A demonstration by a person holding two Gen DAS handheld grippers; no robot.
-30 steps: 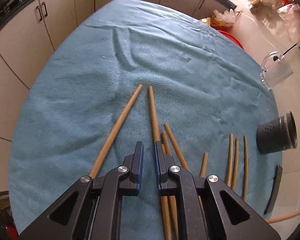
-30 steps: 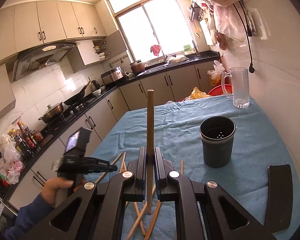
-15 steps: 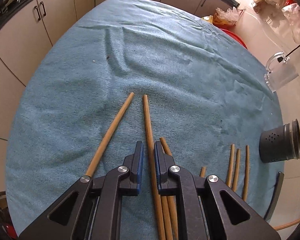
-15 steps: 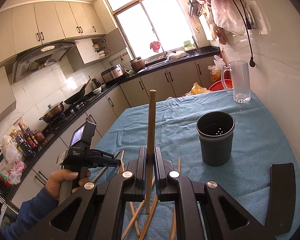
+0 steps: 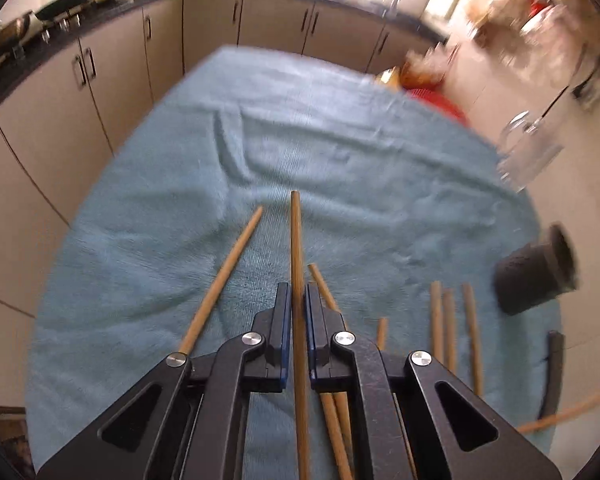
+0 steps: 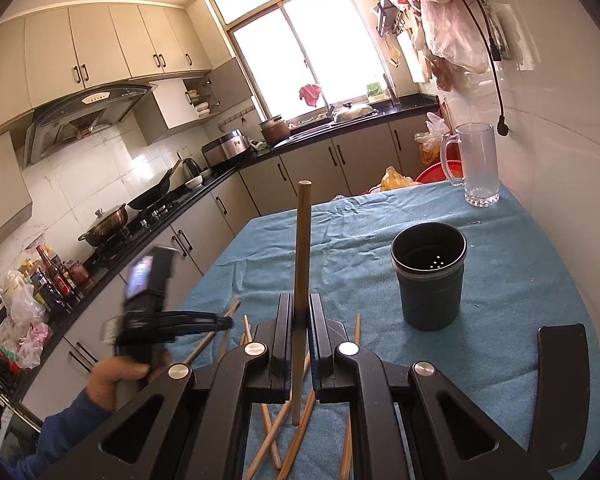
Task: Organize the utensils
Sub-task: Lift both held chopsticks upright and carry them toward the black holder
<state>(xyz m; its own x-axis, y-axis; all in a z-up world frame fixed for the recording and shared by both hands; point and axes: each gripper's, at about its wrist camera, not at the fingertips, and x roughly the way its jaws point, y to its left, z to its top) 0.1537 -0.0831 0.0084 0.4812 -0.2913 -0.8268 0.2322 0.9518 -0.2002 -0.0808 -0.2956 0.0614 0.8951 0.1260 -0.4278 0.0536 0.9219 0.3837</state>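
Note:
My left gripper (image 5: 296,298) has its jaws closing on a wooden chopstick (image 5: 295,240), whose far end juts out over the blue cloth (image 5: 340,168). Several more chopsticks lie loose, one to the left (image 5: 224,280) and a row to the right (image 5: 448,320). My right gripper (image 6: 299,308) is shut on another chopstick (image 6: 302,240), held nearly upright. The empty black utensil holder (image 6: 428,280) stands just right of it and shows blurred at the right edge of the left wrist view (image 5: 536,276). A person's hand (image 6: 116,376) carries the left gripper (image 6: 220,322) low over the loose chopsticks (image 6: 284,428).
A glass mug (image 6: 476,164) stands at the table's far right corner, next to the tiled wall. A flat black piece (image 6: 560,380) lies on the cloth near the right edge. Kitchen cabinets and a stove counter (image 6: 148,216) run along the left and far sides.
The left gripper's jaws have closed on the middle chopstick and it has risen and tilted up, so more of the kitchen shows. The right gripper holds still with its chopstick.

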